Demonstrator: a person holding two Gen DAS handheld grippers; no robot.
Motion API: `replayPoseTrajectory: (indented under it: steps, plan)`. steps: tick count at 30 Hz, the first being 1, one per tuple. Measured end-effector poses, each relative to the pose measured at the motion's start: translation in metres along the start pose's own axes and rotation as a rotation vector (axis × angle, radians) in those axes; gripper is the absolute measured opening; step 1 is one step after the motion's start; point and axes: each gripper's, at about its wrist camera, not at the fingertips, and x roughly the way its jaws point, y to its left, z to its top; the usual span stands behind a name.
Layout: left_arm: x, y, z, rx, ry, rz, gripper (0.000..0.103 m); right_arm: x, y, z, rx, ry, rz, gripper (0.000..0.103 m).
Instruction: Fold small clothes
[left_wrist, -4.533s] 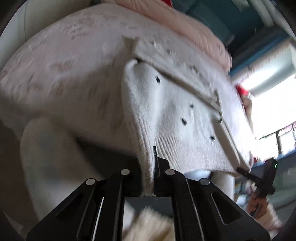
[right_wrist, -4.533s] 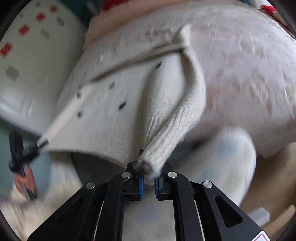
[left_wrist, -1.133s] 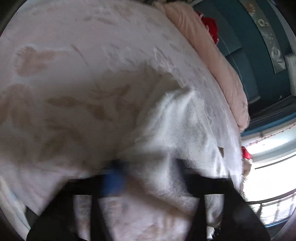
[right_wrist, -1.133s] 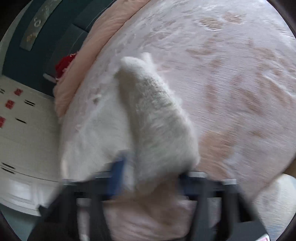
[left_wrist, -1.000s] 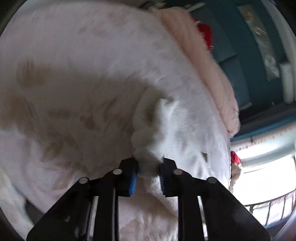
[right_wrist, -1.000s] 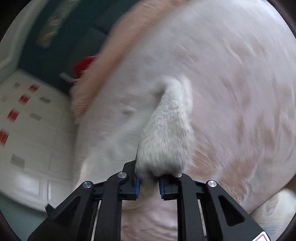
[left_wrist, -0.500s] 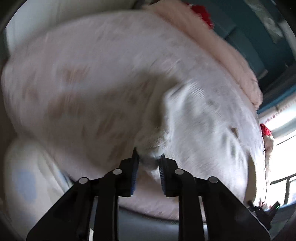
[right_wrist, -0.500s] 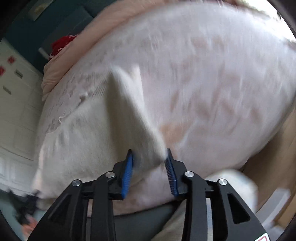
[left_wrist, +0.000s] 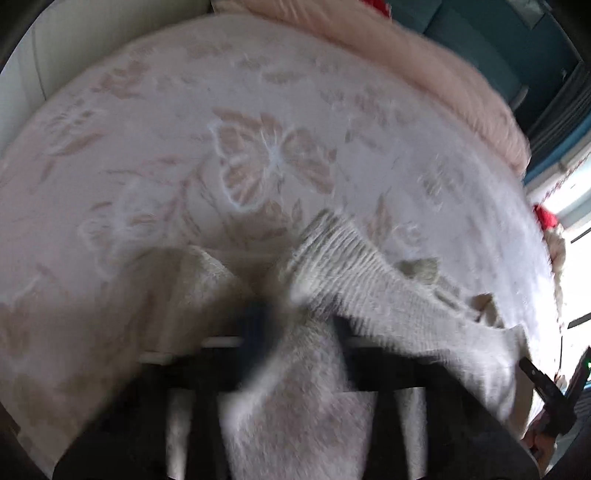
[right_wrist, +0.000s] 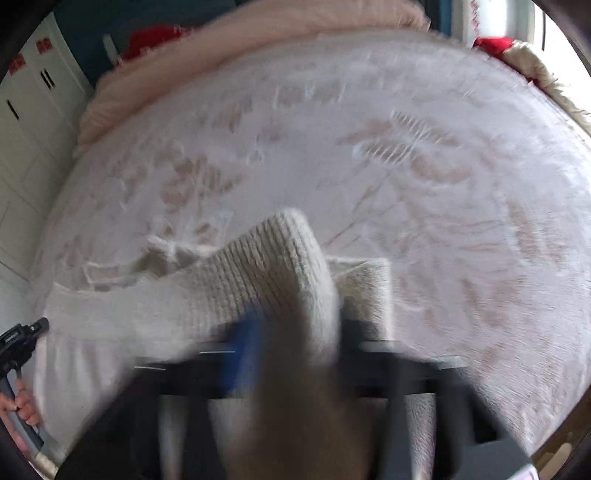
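Pink butterfly-patterned bed (left_wrist: 258, 110) fills both views. Cream sweater (left_wrist: 369, 280) lies near its 6 o'clock edge, bunched over each blurred hand-held gripper: left (left_wrist: 299, 328), right (right_wrist: 295, 347); whether either grips, I cannot tell. Only the right view shows white cupboards (right_wrist: 26, 122) at 9 o'clock.

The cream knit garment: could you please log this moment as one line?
cream knit garment on bed cover | left gripper: grip unclear, blurred | right gripper: same
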Motion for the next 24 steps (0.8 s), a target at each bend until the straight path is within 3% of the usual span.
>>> replayPoseTrajectory:
  steps: [3, 6, 9, 10, 12, 15, 17, 19, 21, 22, 24]
  plan:
    - [-0.019, 0.001, 0.01, -0.01, -0.071, -0.046, 0.007, -0.024, -0.007, 0.006, 0.06, -0.097, 0.071, 0.006]
    - [-0.016, 0.004, 0.017, 0.016, -0.085, -0.003, 0.007, -0.04, -0.019, 0.01, 0.094, -0.174, 0.084, 0.006]
    - [0.023, 0.009, 0.014, 0.028, -0.01, 0.065, 0.008, 0.016, -0.03, 0.006, 0.076, -0.008, -0.005, 0.007]
    - [0.025, 0.011, 0.014, 0.035, -0.024, 0.071, 0.008, 0.02, -0.031, 0.003, 0.07, -0.011, -0.013, 0.008]
    - [0.015, 0.006, 0.012, 0.045, -0.043, 0.075, 0.012, 0.0, -0.024, 0.003, 0.07, -0.055, -0.018, 0.017]
    - [-0.021, -0.006, 0.005, 0.068, -0.093, 0.043, 0.013, -0.055, 0.002, -0.007, 0.013, -0.19, -0.019, 0.019]
    - [-0.045, -0.017, -0.006, 0.103, -0.139, 0.024, 0.014, -0.073, 0.022, -0.02, -0.02, -0.209, 0.058, 0.019]
    - [-0.059, -0.031, -0.026, 0.126, -0.145, -0.027, 0.015, -0.076, 0.052, -0.042, -0.069, -0.182, 0.149, 0.019]
    - [-0.056, -0.041, -0.049, 0.137, -0.097, -0.065, 0.016, -0.066, 0.082, -0.067, -0.116, -0.125, 0.221, 0.019]
    - [-0.051, -0.044, -0.06, 0.142, -0.074, -0.068, 0.017, -0.054, 0.101, -0.084, -0.141, -0.072, 0.262, 0.019]
    - [-0.03, -0.046, -0.082, 0.161, -0.018, -0.025, 0.018, -0.02, 0.127, -0.112, -0.208, 0.035, 0.245, 0.019]
